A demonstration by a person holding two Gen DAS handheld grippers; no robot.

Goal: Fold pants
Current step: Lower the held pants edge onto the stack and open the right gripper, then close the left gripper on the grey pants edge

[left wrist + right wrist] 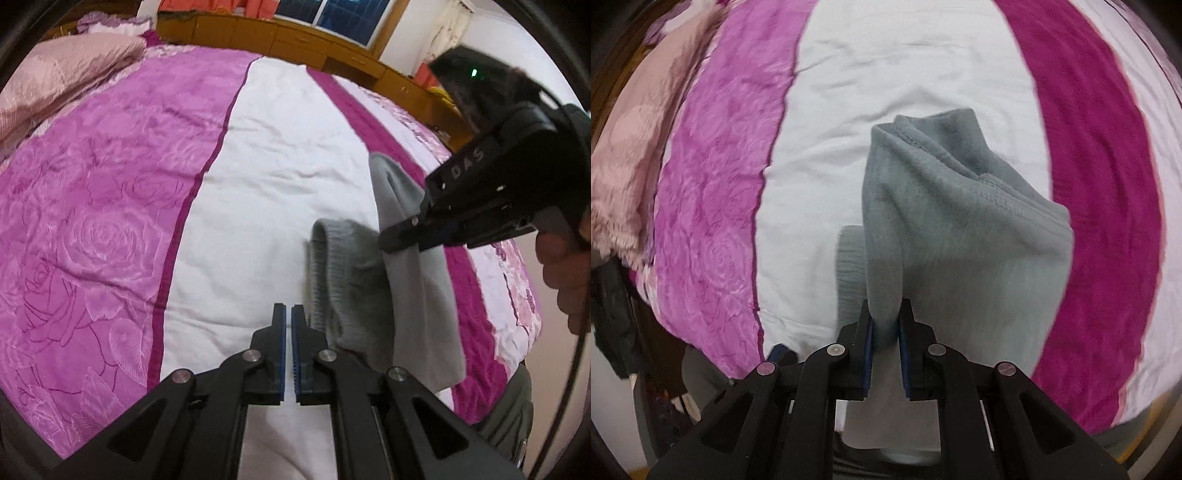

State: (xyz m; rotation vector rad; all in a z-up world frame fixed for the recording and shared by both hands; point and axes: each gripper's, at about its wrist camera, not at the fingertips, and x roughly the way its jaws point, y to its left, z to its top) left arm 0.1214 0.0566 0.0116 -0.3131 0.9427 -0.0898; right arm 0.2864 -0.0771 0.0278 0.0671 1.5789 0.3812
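Observation:
The grey fleece pants hang bunched from my right gripper, which is shut on a fold of the cloth above the white middle strip of the bed. In the left wrist view the pants hang at the right, with the ribbed waistband turned toward me. The right gripper pinches them from the right there. My left gripper is shut and empty, just left of the waistband and apart from it.
The bed cover has a white centre strip, pink rose-pattern panels and magenta bands. A pink fluffy blanket lies at the far left. A wooden headboard and a window stand behind.

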